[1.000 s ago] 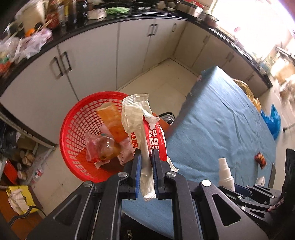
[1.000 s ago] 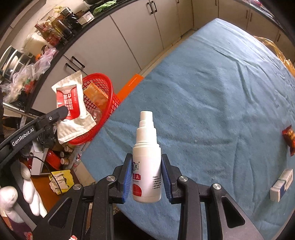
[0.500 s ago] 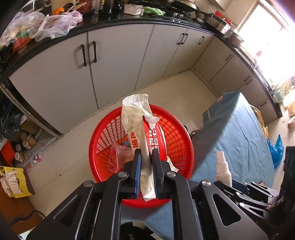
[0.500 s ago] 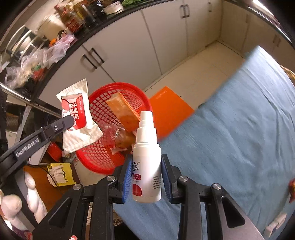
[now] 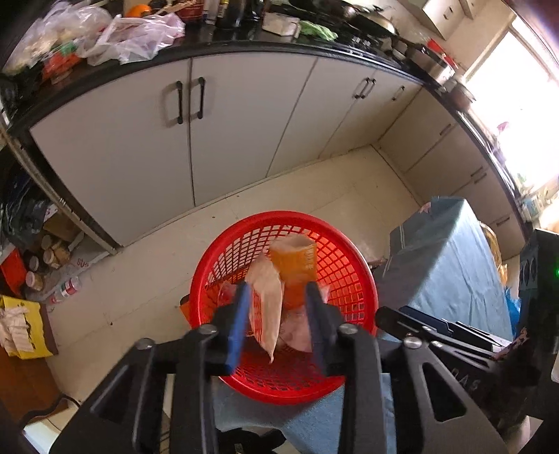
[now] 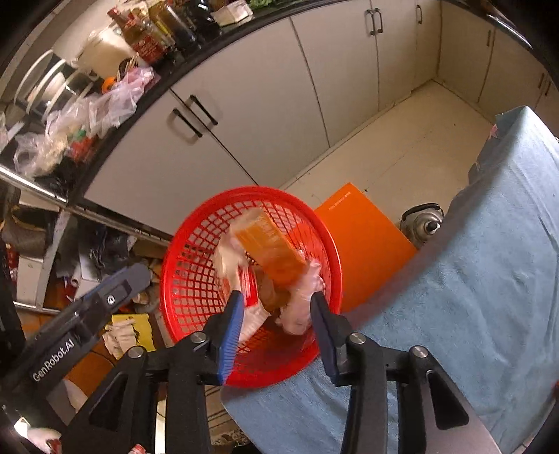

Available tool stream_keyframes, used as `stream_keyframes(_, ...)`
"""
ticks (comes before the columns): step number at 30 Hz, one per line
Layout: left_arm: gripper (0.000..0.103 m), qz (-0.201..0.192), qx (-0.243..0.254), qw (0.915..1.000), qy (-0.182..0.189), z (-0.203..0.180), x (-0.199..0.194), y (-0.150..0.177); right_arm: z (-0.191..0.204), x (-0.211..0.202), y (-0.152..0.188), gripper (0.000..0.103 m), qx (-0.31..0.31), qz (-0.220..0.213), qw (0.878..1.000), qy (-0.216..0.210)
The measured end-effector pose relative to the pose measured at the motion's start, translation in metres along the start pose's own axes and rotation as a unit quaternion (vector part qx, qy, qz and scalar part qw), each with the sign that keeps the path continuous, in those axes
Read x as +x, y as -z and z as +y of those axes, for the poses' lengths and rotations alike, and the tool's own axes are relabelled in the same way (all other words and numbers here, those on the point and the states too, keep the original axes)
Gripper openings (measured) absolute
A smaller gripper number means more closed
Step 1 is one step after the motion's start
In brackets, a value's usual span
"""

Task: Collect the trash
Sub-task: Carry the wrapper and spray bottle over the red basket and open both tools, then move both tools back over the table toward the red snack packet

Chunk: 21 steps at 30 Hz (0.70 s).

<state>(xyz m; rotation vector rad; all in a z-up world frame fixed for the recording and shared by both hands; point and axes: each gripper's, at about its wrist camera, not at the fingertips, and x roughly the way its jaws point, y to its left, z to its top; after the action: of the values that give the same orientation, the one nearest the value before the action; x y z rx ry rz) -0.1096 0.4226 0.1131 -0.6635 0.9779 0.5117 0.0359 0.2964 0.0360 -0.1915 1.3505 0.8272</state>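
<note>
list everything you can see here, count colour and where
basket: 1, red, on the floor beside the table
orange packet: 1, orange, in the basket
white-and-red wrapper: 1, over the basket
table cloth: 1, blue, covers the table
orange board: 1, orange, floor by the basket
cabinets: several doors, white, under the black counter
plastic bags: several, clear, on the counter
left gripper: 1, black, jaws open above the basket
right gripper: 1, black, jaws open above the basket

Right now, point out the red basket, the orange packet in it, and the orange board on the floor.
red basket (image 6: 195, 279): right wrist view, on its bare left mesh wall.
orange packet (image 6: 272, 249): right wrist view, on the middle of its face.
orange board (image 6: 363, 241): right wrist view, on its flat top.
</note>
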Motion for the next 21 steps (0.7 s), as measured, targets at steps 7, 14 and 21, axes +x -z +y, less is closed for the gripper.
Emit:
stream_keyframes(7, 0.036, 0.003, 0.012, 0.9999, 0.006, -0.025, -0.002, 0.015, -0.024, -0.02, 0.011, 0.046, 0.036, -0.013, 0.999, 0.006)
stream_keyframes(14, 0.044, 0.004, 0.062, 0.998, 0.01, -0.066, -0.008, 0.04, -0.077, -0.044, 0.043, 0.046, 0.107, -0.027, 0.994, 0.023)
stream_keyframes(21, 0.045, 0.019, 0.125, 0.9919, -0.01, -0.112, -0.012, 0.089, -0.13, -0.073, 0.078, 0.046, 0.189, -0.052, 0.98, 0.034)
